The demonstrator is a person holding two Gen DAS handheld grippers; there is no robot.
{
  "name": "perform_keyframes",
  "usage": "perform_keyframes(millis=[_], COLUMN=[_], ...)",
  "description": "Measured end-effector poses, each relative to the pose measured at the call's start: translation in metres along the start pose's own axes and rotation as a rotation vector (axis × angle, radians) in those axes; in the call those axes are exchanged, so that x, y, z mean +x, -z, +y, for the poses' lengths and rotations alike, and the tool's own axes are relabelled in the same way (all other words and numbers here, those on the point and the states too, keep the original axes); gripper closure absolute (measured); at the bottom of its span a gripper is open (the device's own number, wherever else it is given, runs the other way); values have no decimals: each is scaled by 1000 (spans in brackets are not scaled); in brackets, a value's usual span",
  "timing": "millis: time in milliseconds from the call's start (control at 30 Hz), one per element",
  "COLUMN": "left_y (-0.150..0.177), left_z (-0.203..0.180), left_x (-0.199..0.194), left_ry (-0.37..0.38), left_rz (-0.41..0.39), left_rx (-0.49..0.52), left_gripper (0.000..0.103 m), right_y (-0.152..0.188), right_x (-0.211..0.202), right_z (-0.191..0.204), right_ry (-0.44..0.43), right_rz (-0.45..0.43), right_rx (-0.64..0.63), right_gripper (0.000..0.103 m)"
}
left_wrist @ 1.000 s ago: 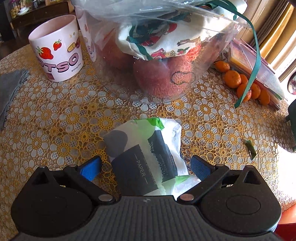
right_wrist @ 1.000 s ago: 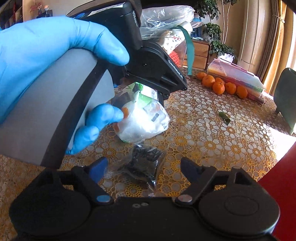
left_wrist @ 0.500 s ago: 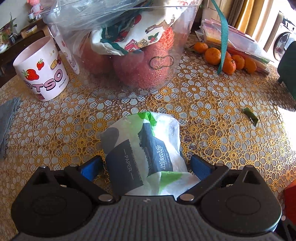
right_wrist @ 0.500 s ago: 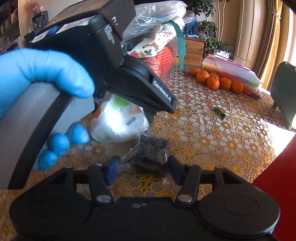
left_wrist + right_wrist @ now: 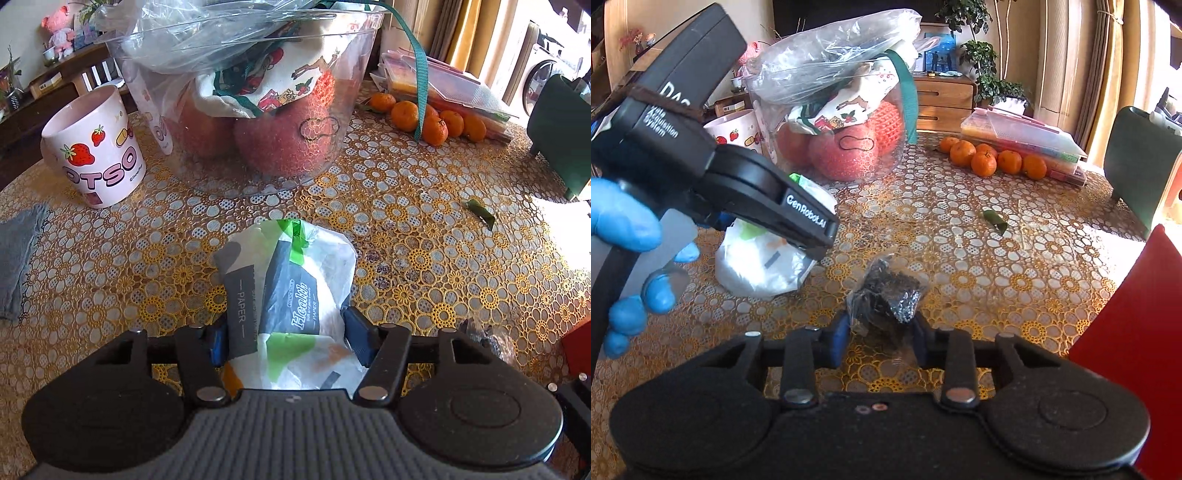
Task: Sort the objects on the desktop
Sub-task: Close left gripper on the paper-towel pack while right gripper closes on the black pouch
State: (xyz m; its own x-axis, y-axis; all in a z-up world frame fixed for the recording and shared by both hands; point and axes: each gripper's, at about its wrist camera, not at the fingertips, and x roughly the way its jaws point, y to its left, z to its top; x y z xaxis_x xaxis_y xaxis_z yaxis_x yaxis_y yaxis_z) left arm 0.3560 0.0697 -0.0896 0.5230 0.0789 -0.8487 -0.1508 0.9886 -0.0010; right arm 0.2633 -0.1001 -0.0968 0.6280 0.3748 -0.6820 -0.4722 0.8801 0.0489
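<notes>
Both wrist views face close over the table point(image 5: 424, 229).

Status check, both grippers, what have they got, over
Left gripper closing on tissue pack. Right gripper closing on small black packet. Both items on tablecloth; nothing blocking.

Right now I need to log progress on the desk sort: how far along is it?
Early. Nothing looks sorted yet. In hand: the left hand-held gripper is closing around the white plastic tissue pack with grey and green print; the right hand-held gripper is closing on the small clear bag of dark bits. Both still rest on the gold lace tablecloth. Left: the loose oranges and pink strawberry mug.
</notes>
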Motion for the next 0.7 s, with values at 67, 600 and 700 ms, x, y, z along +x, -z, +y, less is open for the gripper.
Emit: perform_keyframes(millis=[67,600,700], left_y=[5,49,55], left_z=[0,-8,-10], left_x=[-4,-61,-75], left_ry=[6,56,68], left_rz=[0,-7,-14], left_rx=[3,31,38], left_gripper=[47,52,52], right_y=[1,8,9], right_x=[-4,-57,-71], right_z=[-1,2,3], right_ry=[6,8,0], right_rz=[-6,-65,-79], right_rx=[-5,-9,-12], right_gripper=[71,75,75])
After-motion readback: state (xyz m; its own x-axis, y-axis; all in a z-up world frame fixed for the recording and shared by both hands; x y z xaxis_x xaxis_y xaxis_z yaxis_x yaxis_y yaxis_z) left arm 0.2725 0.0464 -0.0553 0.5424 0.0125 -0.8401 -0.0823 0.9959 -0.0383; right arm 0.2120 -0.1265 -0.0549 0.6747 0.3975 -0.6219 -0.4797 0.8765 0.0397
